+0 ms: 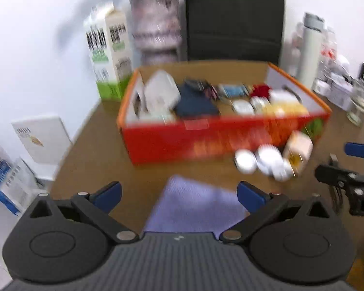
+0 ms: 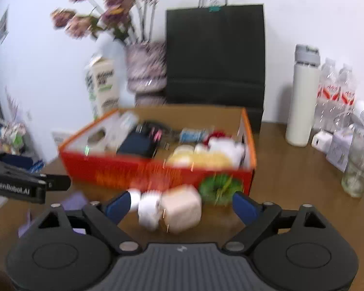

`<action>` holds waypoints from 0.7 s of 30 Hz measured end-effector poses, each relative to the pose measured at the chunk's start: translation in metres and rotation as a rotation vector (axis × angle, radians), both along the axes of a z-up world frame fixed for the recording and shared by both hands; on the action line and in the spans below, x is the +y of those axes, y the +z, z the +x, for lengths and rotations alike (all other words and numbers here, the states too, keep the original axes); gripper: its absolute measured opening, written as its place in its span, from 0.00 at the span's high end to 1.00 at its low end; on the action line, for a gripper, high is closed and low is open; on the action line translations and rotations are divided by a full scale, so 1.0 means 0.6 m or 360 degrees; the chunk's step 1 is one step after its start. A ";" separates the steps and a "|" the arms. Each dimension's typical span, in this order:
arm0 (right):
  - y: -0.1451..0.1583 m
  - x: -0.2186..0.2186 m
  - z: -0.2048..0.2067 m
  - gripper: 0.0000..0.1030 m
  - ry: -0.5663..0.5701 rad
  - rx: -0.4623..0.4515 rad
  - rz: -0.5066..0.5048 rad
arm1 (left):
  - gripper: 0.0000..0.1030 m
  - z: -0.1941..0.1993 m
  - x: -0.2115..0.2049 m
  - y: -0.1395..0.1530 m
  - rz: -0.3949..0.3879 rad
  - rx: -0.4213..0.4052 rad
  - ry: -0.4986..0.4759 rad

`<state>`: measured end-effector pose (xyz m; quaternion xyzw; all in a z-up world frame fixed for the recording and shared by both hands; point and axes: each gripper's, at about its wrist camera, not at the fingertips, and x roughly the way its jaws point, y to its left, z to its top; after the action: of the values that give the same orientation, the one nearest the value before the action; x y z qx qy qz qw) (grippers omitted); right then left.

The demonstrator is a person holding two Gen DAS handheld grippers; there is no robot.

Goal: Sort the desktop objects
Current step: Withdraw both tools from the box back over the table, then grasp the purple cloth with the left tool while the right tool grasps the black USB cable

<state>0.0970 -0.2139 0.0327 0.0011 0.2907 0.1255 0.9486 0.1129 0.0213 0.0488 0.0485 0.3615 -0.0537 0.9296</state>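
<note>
An open orange box (image 1: pixel 206 140) (image 2: pixel 133 169) on the brown table holds several small items. In front of it lie a purple cloth (image 1: pixel 194 206) (image 2: pixel 75 201), white round containers (image 1: pixel 267 160) (image 2: pixel 149 206) and a pale cube-shaped box (image 1: pixel 298 150) (image 2: pixel 182 208). My left gripper (image 1: pixel 179 194) is open and empty above the cloth. My right gripper (image 2: pixel 179 206) is open, with the white containers and the pale box between its fingers but apart from them. Both views are blurred.
A milk carton (image 1: pixel 109 55) (image 2: pixel 102 87), a flower vase (image 1: pixel 155 26) (image 2: pixel 145 70) and a black paper bag (image 1: pixel 235 19) (image 2: pixel 216 58) stand behind the box. A white bottle (image 2: pixel 303 97), water bottles (image 2: pixel 335 97) and a glass cup (image 2: pixel 359 169) stand on the right.
</note>
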 end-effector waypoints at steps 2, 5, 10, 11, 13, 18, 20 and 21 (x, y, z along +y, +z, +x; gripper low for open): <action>-0.019 0.001 -0.019 0.14 -0.0004 0.0006 0.0011 | 0.00 -0.027 -0.002 -0.019 0.0005 -0.0029 -0.0021; -0.043 0.004 -0.042 0.14 0.0007 0.0006 0.0012 | 0.00 -0.057 -0.015 -0.037 0.0058 -0.0126 -0.0055; -0.054 -0.019 -0.056 0.15 -0.0087 -0.0012 0.0045 | 0.00 -0.057 -0.029 -0.044 0.0200 -0.0241 -0.0014; -0.053 -0.028 -0.055 0.15 -0.0145 -0.0019 0.0036 | 0.00 -0.056 -0.028 -0.045 0.0224 -0.0258 0.0012; -0.054 -0.042 -0.051 0.15 -0.0239 -0.0020 0.0014 | 0.00 -0.049 -0.022 -0.048 0.0239 -0.0225 0.0058; -0.066 -0.060 -0.032 0.38 -0.0224 0.0042 0.0142 | 0.00 -0.022 -0.001 -0.059 0.0215 -0.0106 0.0164; -0.069 -0.056 -0.016 0.49 -0.0203 0.0071 0.0128 | 0.00 -0.009 0.003 -0.060 0.0192 -0.0082 0.0176; -0.070 -0.055 -0.008 0.49 -0.0214 0.0079 0.0127 | 0.00 -0.003 0.004 -0.061 0.0175 -0.0067 0.0162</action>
<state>0.0925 -0.2470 -0.0095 0.0616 0.3083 0.0730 0.9465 0.1113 0.0239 0.0121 0.0823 0.3462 0.0148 0.9344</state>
